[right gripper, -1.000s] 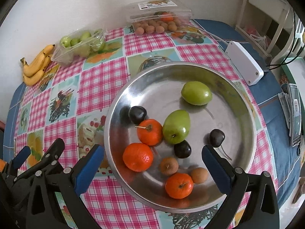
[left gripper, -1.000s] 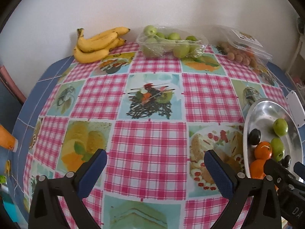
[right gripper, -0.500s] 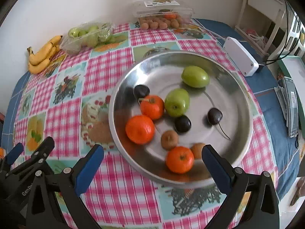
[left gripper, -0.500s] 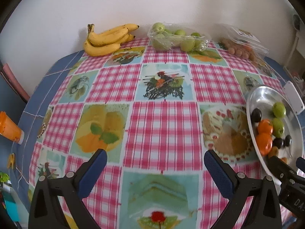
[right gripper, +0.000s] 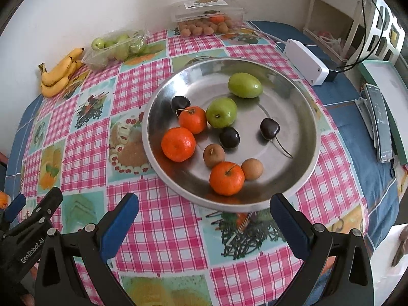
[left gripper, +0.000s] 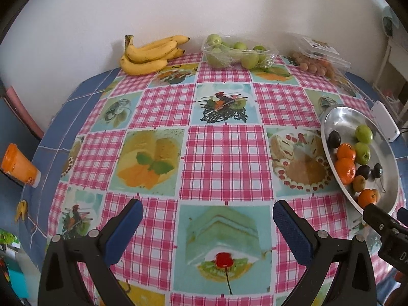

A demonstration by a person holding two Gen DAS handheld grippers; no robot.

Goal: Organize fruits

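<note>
Sorting target: mixed fruit lies loose in the steel dish (right gripper: 301, 97) on the checked tablecloth (right gripper: 158, 219), just ahead of the right gripper (right gripper: 204, 216).
Tangerines: three, the nearest tangerine (right gripper: 226, 178) touching a small brown fruit (right gripper: 252, 169); likely firm with soft peel, best pinched across the middle.
Green fruits: the rounder green fruit (right gripper: 221, 112) looks smooth and probably slippery; grip at its widest part.
Dark cherries: the stemmed cherry (right gripper: 269, 128) looks small and easily bruised; close gently.
Right gripper: jaws spread wide, holding nothing.
Left gripper (left gripper: 207, 227): jaws apart too, empty, over bare cloth.
Far edge: bananas (left gripper: 150, 54), a tray of green fruit (left gripper: 237, 54) and a clear box (right gripper: 206, 15) by the wall.
</note>
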